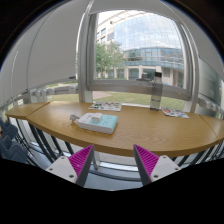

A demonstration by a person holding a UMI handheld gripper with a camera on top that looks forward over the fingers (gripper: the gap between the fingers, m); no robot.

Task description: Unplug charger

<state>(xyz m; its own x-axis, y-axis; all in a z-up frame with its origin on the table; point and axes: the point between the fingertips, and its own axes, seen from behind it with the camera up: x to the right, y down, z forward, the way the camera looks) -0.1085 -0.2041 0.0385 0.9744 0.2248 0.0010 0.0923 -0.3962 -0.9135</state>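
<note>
My gripper (114, 163) is open and empty, its two magenta pads (81, 160) wide apart. It is held back from the near edge of a long curved wooden table (150, 132) by a large window. A flat pale teal box-like thing (98, 123) lies on the table beyond the left finger, with a small light object (75, 117) at its left end. I cannot make out a charger, plug or socket from here.
Papers (105, 106) lie at the table's far side, and more (175, 113) lie to the right. Dark chair-like shapes (14, 138) stand at the left. Window frames (89, 60) rise behind the table, with buildings and trees outside.
</note>
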